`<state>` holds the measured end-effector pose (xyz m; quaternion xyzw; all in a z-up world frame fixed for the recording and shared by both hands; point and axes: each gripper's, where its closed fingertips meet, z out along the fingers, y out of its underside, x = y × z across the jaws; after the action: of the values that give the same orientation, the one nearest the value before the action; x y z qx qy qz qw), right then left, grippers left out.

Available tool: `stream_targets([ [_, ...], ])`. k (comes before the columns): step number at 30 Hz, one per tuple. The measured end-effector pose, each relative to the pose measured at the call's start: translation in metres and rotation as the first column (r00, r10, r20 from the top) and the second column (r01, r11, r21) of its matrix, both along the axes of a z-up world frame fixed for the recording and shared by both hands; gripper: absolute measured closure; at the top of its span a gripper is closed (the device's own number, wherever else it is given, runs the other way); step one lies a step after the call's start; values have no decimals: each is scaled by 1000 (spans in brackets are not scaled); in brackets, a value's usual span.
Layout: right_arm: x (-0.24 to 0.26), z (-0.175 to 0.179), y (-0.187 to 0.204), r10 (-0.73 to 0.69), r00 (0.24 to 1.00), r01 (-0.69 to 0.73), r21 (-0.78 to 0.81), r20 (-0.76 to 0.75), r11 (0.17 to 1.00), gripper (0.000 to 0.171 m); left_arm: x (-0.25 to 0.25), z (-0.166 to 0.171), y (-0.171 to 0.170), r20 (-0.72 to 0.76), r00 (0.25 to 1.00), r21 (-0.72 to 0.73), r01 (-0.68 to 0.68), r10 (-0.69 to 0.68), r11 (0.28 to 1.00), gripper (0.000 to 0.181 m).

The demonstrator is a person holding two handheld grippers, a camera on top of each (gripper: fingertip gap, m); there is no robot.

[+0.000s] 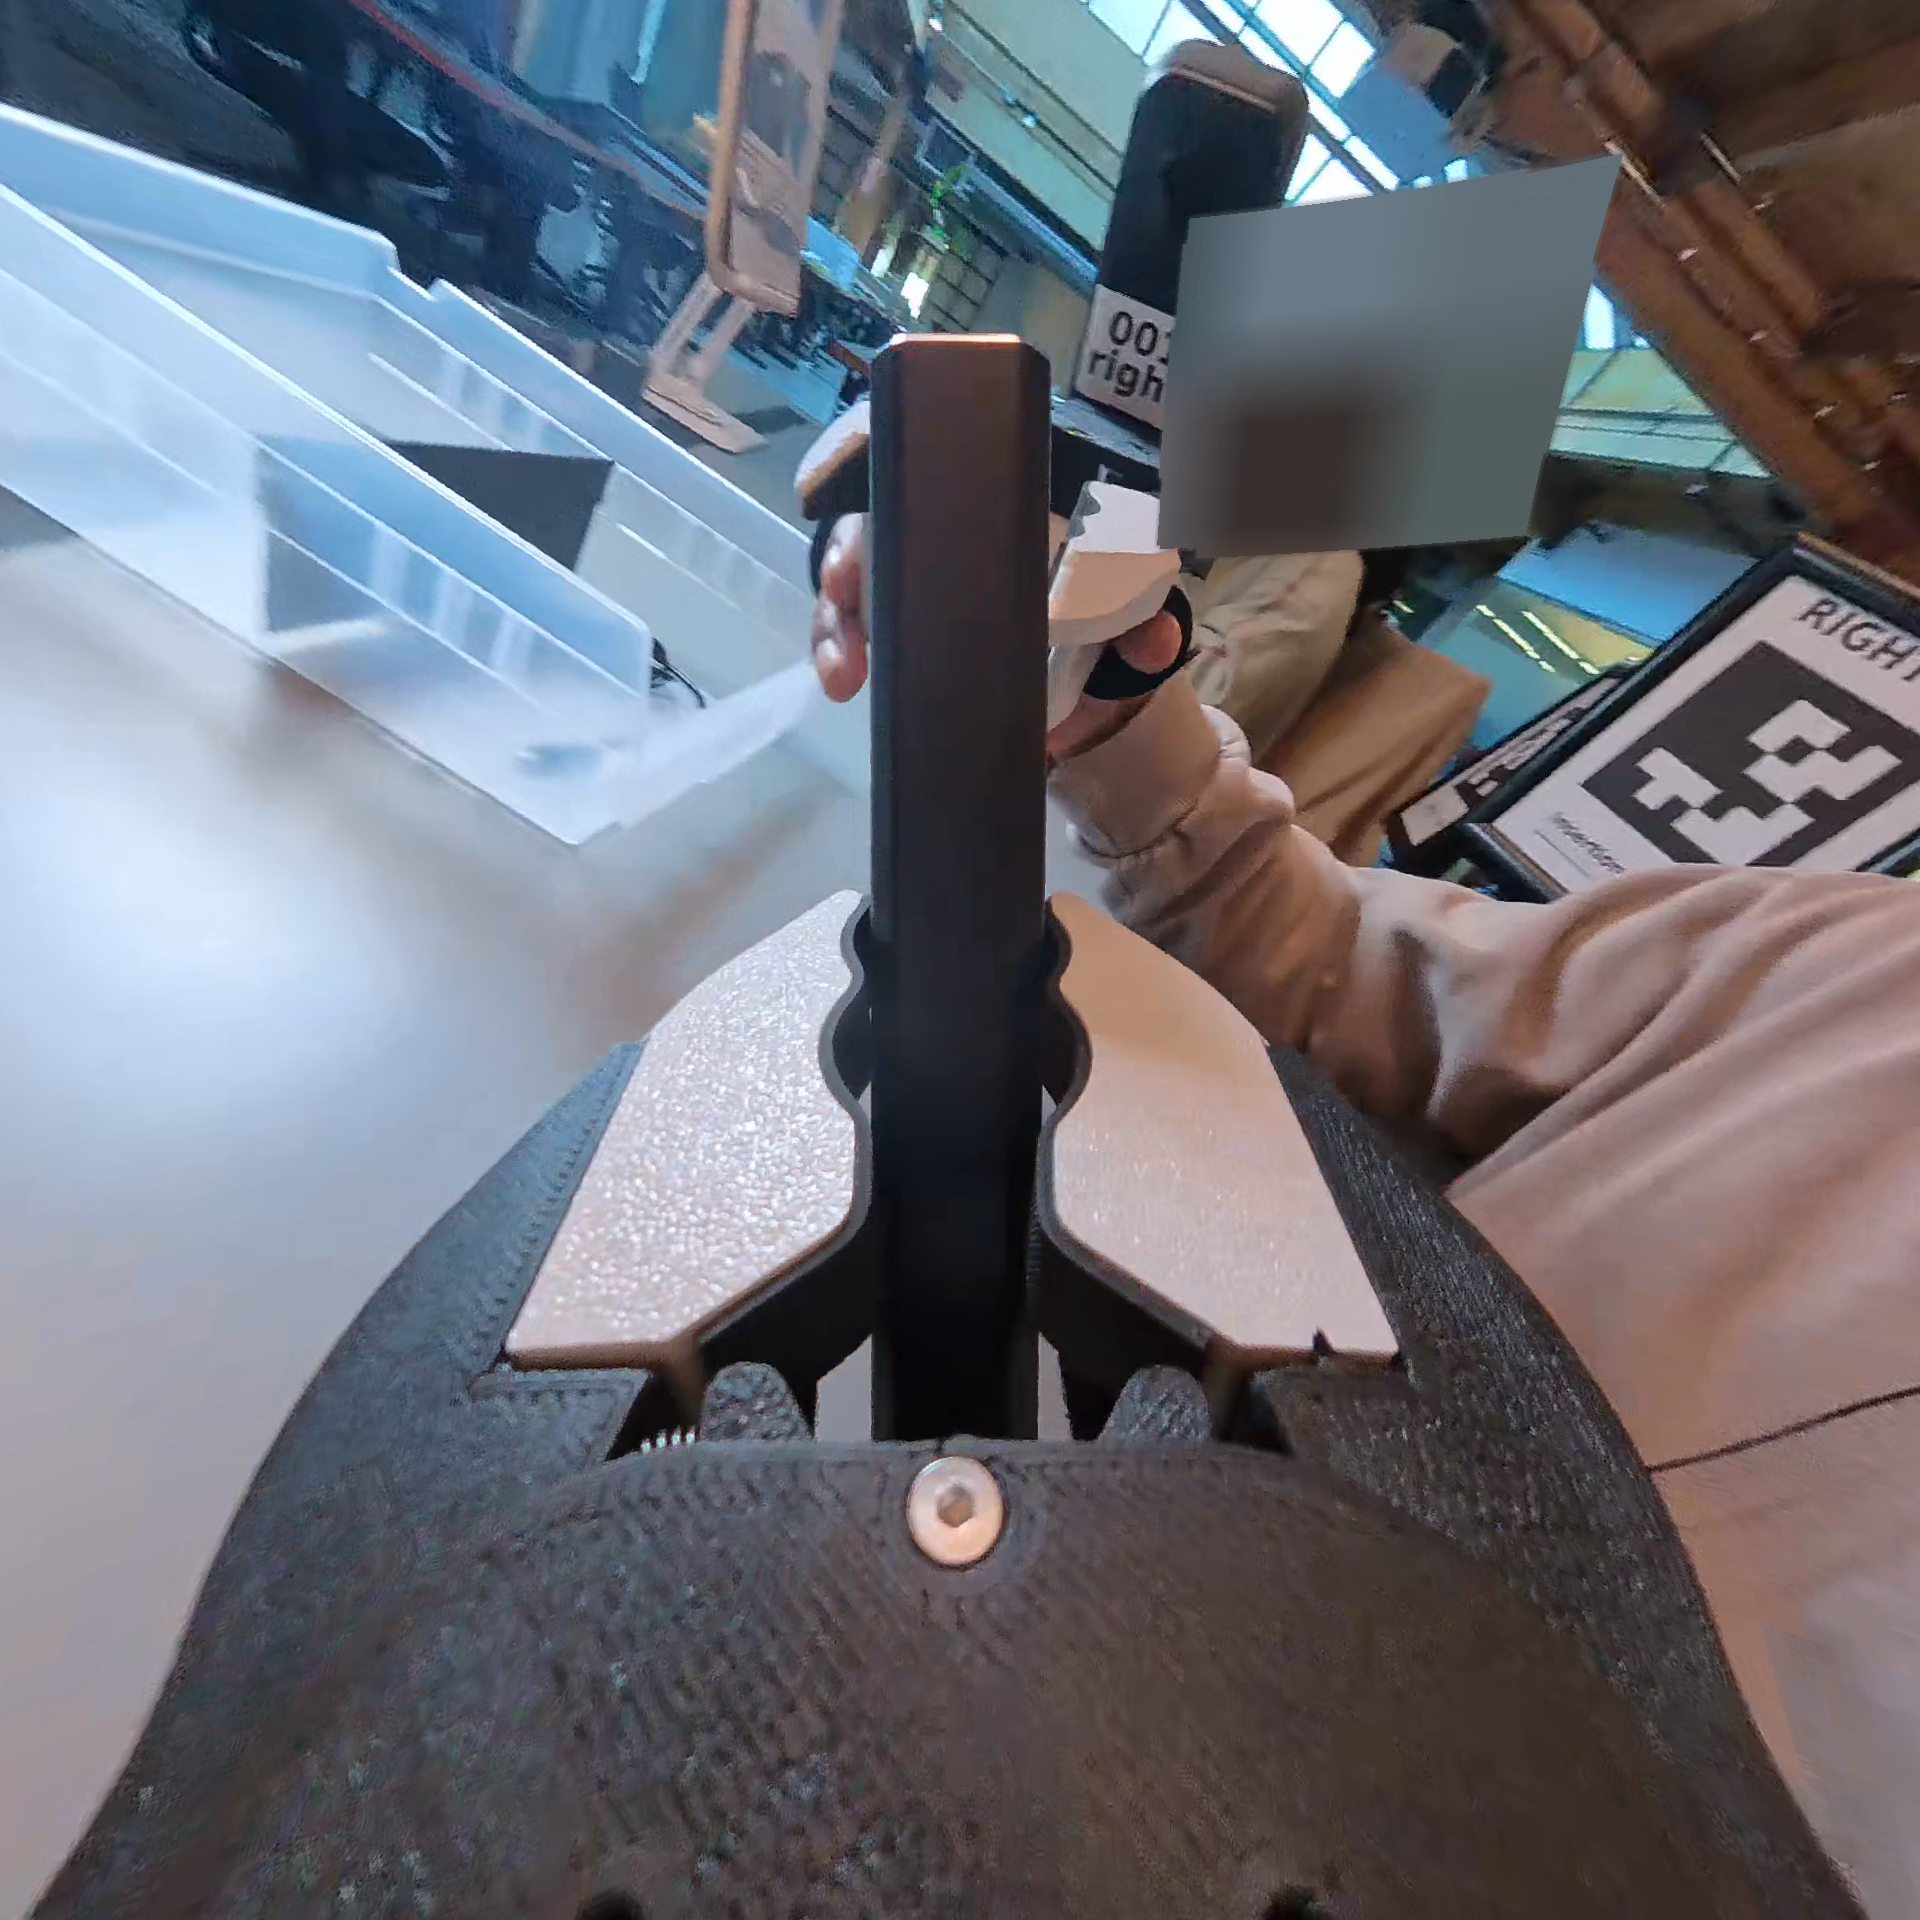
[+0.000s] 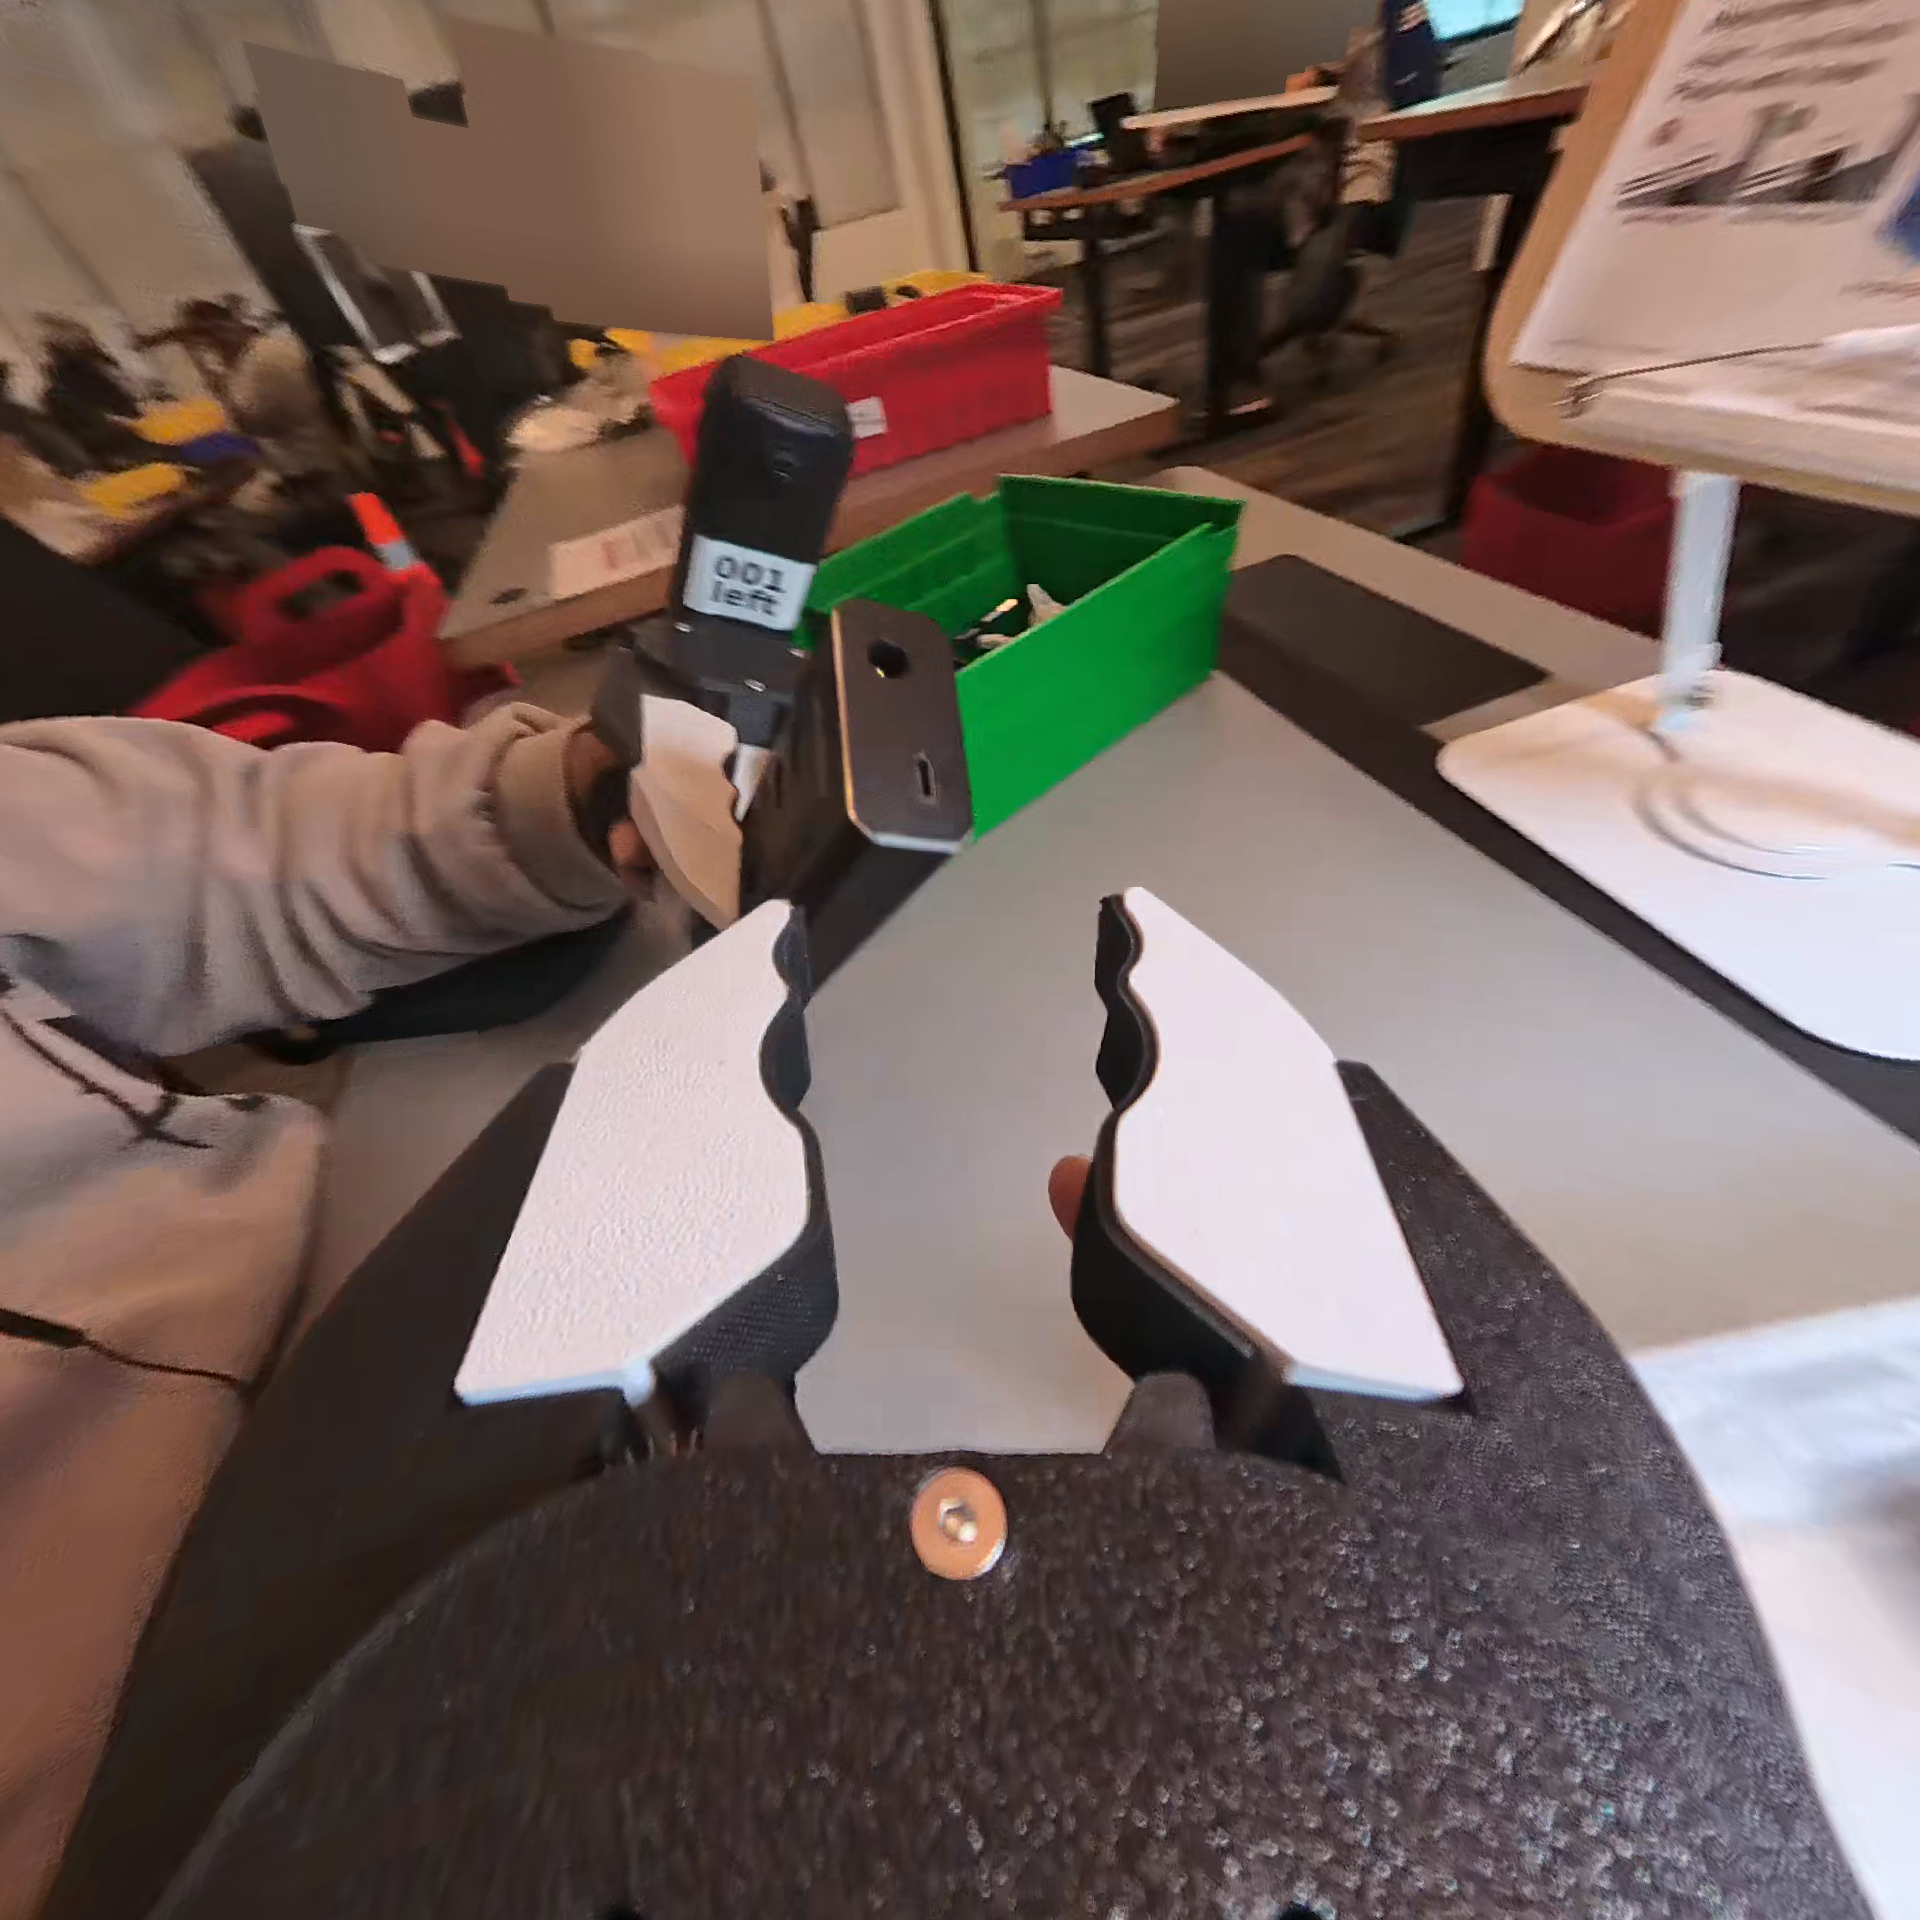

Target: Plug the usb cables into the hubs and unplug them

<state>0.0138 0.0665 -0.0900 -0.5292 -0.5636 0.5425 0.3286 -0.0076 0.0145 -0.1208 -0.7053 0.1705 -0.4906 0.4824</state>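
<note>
While clamped between the left gripper's (image 1: 956, 997) white fingers (image 1: 727, 1132), stands a long black USB hub (image 1: 956, 665), upright along the fingers and reaching well past the tips. Seen from the right wrist view: same hub (image 2: 902, 727) end-on, lifted above the grey table (image 2: 1299, 935), a round hole and a small port on its end face, with the left gripper (image 2: 748, 769) closed on it. Behind the hub, a green bin (image 2: 1091, 665) with small items inside; farther back, a red bin (image 2: 914, 358). Right gripper (image 2: 951, 1049) near the hub with fingers (image 2: 665, 1153) spread wide apart, holding nothing, only table between them. Shown only in the left wrist view: a clear plastic organiser (image 1: 343, 520) left of the hub, and the right gripper (image 1: 1091, 582) beyond the hub, its finger gap hidden. No USB cable discernible in either view.
</note>
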Motion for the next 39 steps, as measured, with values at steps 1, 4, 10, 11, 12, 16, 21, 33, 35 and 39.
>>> stream_targets([
  [1, -5, -2, -9, 32, 999, -32, -27, 2, 999, 117, 5, -2, -1, 4, 1000, -10, 17, -17, 1000, 152],
  [4, -18, -7, -26, 79, 997, -79, -84, 2, 993, 131, 17, -10, -5, -12, 998, -29, 56, -56, 998, 152],
  [10, -17, 5, -36, 114, 992, -119, -153, -45, 981, 142, 21, -5, -9, 38, 995, -9, 97, -97, 995, 152],
  [11, -18, 9, -38, 112, 992, -120, -165, -57, 979, 142, 22, -3, -10, 51, 993, 4, 106, -106, 994, 152],
  [12, -18, 13, -39, 105, 992, -116, -173, -70, 978, 142, 23, 0, -11, 62, 992, 15, 114, -114, 993, 152],
  [16, -12, 29, -29, 52, 992, -77, -218, -116, 973, 142, 20, -2, -13, 40, 992, 24, 123, -123, 992, 152],
  [21, -8, 30, -26, 51, 991, -80, -242, -126, 967, 142, 20, 2, -15, 28, 990, 13, 136, -136, 991, 153],
  [33, 35, -31, -18, 20, 960, -158, 483, 279, 861, 110, 26, -34, -17, -26, 984, -145, 173, -178, 974, 153],
  [35, 38, -43, -34, 58, 934, -243, 511, 352, 824, 104, 29, -37, -18, -66, 980, -143, 177, -188, 974, 153],
  [39, 36, -75, -46, -58, 852, -391, 706, 520, 590, 101, 36, -45, -17, -147, 973, -168, 152, -177, 974, 153],
])
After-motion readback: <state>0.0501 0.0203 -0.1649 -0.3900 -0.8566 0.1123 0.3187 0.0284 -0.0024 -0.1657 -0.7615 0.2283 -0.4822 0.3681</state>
